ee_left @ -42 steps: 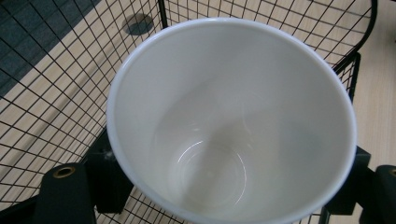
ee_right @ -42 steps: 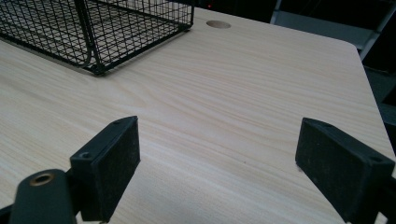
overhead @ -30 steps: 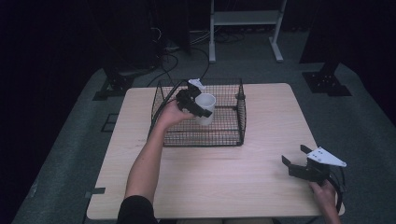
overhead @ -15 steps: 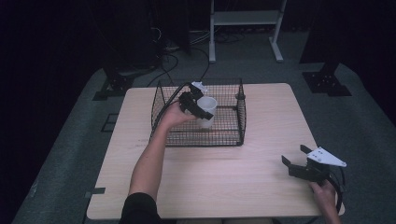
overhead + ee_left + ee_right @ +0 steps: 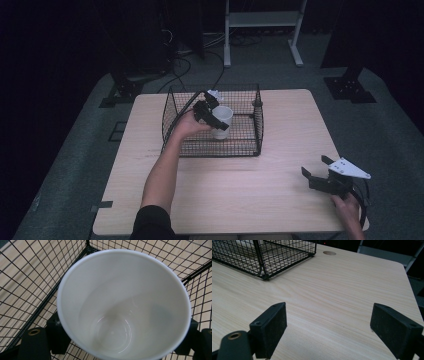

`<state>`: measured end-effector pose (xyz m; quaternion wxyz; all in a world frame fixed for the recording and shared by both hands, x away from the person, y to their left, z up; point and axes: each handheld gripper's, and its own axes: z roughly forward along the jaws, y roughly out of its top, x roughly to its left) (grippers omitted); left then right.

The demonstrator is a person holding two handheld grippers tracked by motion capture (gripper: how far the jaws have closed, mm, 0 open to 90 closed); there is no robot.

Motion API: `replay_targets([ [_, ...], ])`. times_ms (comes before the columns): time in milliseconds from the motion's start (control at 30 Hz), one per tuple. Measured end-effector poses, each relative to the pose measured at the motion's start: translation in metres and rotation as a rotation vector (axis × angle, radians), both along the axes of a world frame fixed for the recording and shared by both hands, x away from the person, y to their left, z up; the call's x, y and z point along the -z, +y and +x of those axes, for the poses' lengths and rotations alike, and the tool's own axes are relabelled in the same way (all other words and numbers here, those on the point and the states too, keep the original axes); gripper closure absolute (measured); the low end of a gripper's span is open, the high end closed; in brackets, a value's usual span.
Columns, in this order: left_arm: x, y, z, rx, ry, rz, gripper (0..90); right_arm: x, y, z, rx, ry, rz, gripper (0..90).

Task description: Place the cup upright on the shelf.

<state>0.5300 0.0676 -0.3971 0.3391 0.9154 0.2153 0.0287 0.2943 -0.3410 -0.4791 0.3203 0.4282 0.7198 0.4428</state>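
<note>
Inside the wire basket [image 5: 252,120] my left gripper [image 5: 215,119] pinches the white cup [image 5: 221,121] across its body, mouth tilted toward me. I can't quite tell whether its base touches the mesh floor. If I let go now it may tip or roll. My right gripper [image 5: 325,172] rests spread and empty near the table [image 5: 280,205] corner, well apart.

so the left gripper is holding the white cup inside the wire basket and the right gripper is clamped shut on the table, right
Not quite: the right gripper is open, its jaws standing wide apart over the bare table, as the right gripper view shows. The rest holds: the left gripper grips the white cup inside the wire basket.
</note>
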Motion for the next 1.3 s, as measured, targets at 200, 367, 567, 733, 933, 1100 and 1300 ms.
replay_targets([
  [200, 0.007, 0.000, 0.002, -0.007, 0.021, 0.014, 20.9, 0.000, 0.000, 0.000, -0.001, -0.001, 0.000, 13.1],
  [367, 0.011, -0.001, 0.002, 0.008, 0.038, 0.010, 20.9, 0.000, 0.000, 0.000, 0.001, 0.000, 0.001, 13.1],
  [567, 0.012, -0.001, 0.002, 0.016, 0.048, 0.007, 20.8, 0.000, 0.000, 0.000, 0.000, 0.001, 0.002, 13.1],
  [733, 0.013, 0.000, 0.001, 0.015, 0.041, 0.018, 20.6, 0.000, 0.000, 0.000, 0.000, -0.001, 0.001, 13.1],
  [933, 0.016, 0.002, -0.004, 0.022, 0.040, 0.043, 19.7, 0.000, 0.000, 0.000, -0.001, -0.001, 0.001, 13.1],
  [1100, 0.017, 0.004, -0.005, 0.017, 0.040, 0.040, 19.1, 0.000, 0.000, 0.000, 0.001, 0.000, 0.001, 13.1],
  [1300, 0.012, 0.006, -0.006, 0.012, 0.021, 0.045, 14.4, 0.000, 0.000, 0.000, 0.002, 0.000, 0.001, 13.1],
])
